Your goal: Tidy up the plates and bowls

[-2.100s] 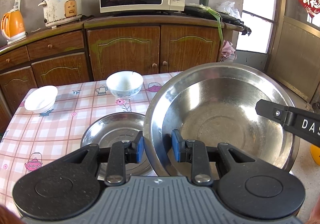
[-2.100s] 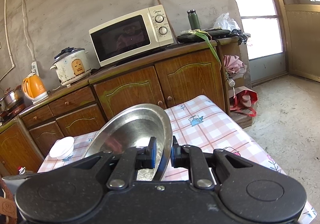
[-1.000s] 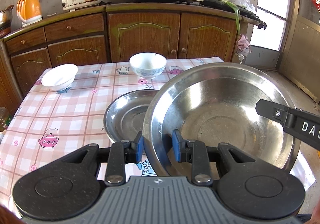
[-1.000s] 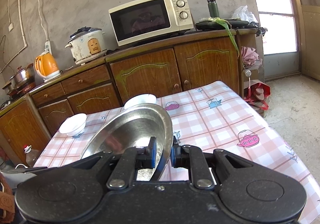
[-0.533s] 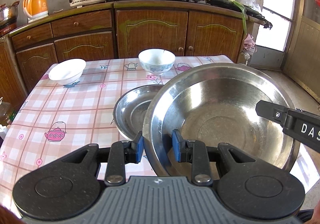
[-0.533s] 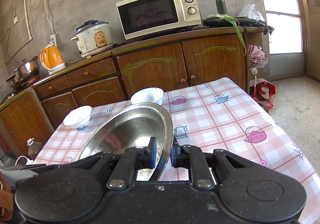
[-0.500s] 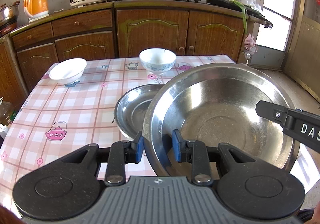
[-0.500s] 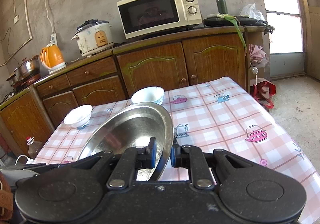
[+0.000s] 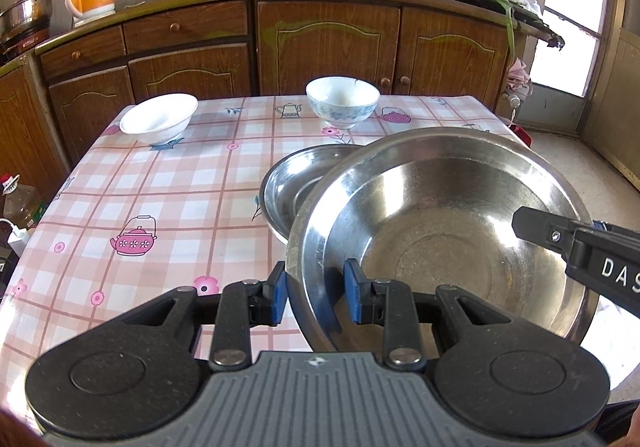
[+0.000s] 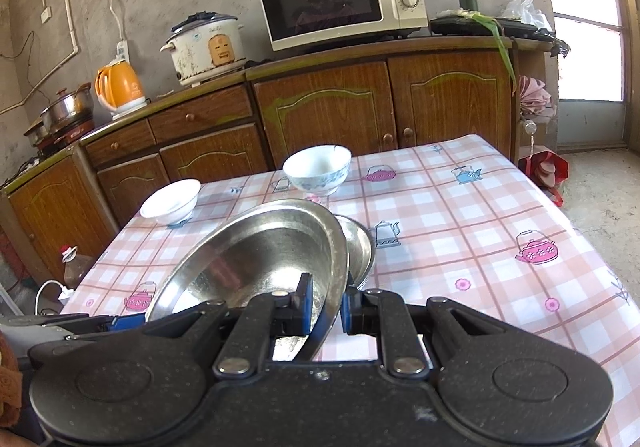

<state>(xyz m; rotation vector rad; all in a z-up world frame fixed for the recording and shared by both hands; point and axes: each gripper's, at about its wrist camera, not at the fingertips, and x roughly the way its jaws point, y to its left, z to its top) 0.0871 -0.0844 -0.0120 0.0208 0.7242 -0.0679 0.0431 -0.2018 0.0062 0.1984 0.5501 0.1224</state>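
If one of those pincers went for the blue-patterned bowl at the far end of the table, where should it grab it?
Probably the rim. The blue-patterned bowl stands upright and open on the tablecloth, too wide to span, so one finger would go inside, one outside. Come from above on its near side; nothing stands close around it.

Daylight enters from window (image 9: pixel 572 7) at right, overexposed; glare on steel basin (image 9: pixel 440 231); both views sharp, no motion blur; fisheye bends cabinet (image 10: pixel 320 119) lines; dark vignette in corners.
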